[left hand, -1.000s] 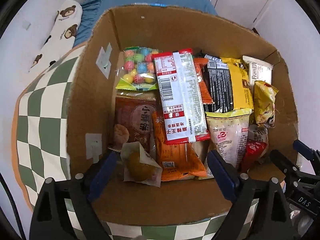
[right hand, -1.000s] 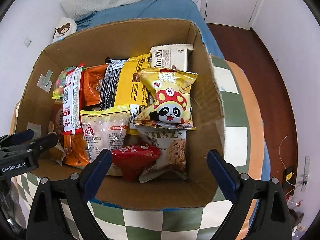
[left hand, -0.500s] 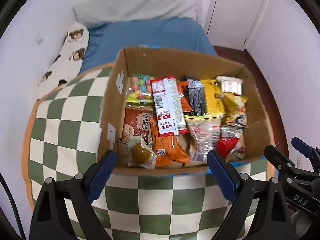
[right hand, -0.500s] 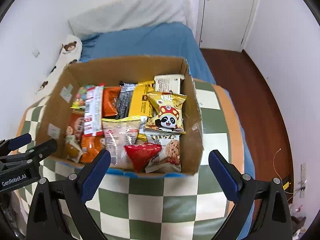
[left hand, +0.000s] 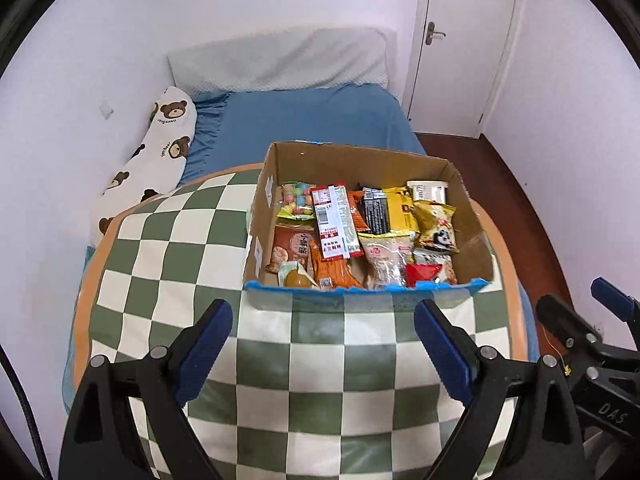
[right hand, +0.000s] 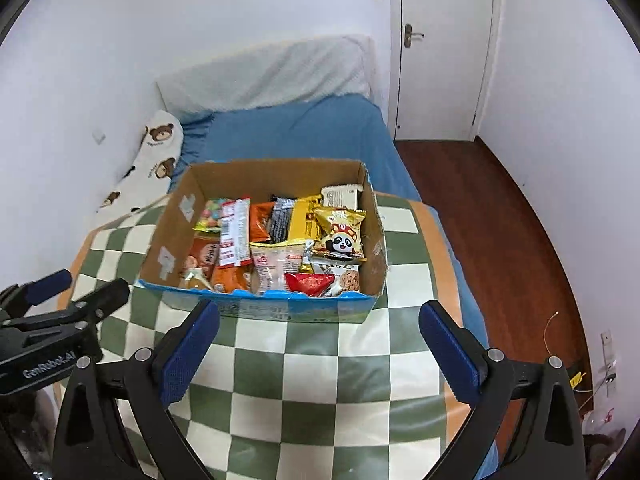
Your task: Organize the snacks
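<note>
The cardboard box (left hand: 464, 200) of snacks sits toward the far end of the green-and-white checkered cloth (left hand: 320, 368), its open top showing packets packed side by side: a red-and-white packet (left hand: 334, 222) lying across the middle, a bag of coloured candies (left hand: 297, 199) in the far left corner, a yellow panda packet (right hand: 340, 234) against the right wall and a red wrapper (right hand: 310, 282) at the near edge. The near wall of the box has a ragged blue rim (right hand: 256, 300). Between that rim and the two tools lies a broad bare stretch of checkered cloth. The left gripper (left hand: 322, 350) hangs over this stretch with its blue pads (left hand: 202, 354) spread wide and nothing between them. The right gripper (right hand: 318, 346) is beside it, likewise well short of the box; its jaws have just been opening further and stand wide apart, empty. To the left of the box the cloth runs on bare to its orange border (left hand: 86, 300), where a bear-print pillow (left hand: 160, 148) lies along the white wall. On the right the box stands close to the cloth's edge, beyond which is dark wooden floor (right hand: 500, 240). Behind the box the blue bed sheet (left hand: 312, 120) lies bare up to a pale pillow (left hand: 280, 60), with a closed white door (right hand: 440, 48) in the far corner.
</note>
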A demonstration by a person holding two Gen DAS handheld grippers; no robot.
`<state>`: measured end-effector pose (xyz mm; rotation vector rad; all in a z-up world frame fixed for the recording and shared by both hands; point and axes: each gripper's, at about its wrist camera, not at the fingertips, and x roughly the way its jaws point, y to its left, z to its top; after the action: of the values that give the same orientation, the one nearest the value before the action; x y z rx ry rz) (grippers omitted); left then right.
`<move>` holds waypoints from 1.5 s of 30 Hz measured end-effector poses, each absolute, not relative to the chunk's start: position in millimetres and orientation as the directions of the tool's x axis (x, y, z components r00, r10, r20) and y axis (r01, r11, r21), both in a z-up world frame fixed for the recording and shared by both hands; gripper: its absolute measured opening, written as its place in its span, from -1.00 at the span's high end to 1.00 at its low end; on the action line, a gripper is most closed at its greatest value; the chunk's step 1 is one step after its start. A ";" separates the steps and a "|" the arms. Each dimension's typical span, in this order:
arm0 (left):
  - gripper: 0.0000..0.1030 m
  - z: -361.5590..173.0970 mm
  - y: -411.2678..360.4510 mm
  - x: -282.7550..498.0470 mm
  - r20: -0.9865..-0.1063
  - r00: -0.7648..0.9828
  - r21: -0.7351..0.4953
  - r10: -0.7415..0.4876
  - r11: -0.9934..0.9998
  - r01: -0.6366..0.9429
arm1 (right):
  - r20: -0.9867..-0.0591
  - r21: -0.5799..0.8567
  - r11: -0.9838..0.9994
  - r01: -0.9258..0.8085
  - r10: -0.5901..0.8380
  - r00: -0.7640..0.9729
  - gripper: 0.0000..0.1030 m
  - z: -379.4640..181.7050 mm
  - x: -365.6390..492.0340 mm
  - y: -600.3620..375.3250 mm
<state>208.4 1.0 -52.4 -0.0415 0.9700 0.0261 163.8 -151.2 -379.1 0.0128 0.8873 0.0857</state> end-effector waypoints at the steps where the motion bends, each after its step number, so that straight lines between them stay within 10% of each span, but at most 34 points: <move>1: -0.81 -49.9 2.0 203.3 -0.821 0.570 -0.029 -0.001 0.999 -0.039 | -0.764 0.050 0.996 -0.072 0.084 0.639 -0.98 -370.8 154.4 -151.3; 22: -0.81 12.2 0.5 117.9 -0.755 0.656 -0.009 0.011 1.000 -0.027 | -0.672 0.057 0.990 -0.129 0.133 0.728 -1.00 -290.4 60.8 -149.5; 45: -0.99 -25.0 -10.6 188.5 -0.743 0.665 0.037 0.075 0.997 -0.072 | -0.711 0.015 0.999 -0.042 0.040 0.702 -1.00 -341.6 140.1 -163.9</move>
<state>188.5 -10.6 -25.0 0.0044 0.8398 0.0831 140.1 -163.9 -341.6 -0.0026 0.7913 0.0452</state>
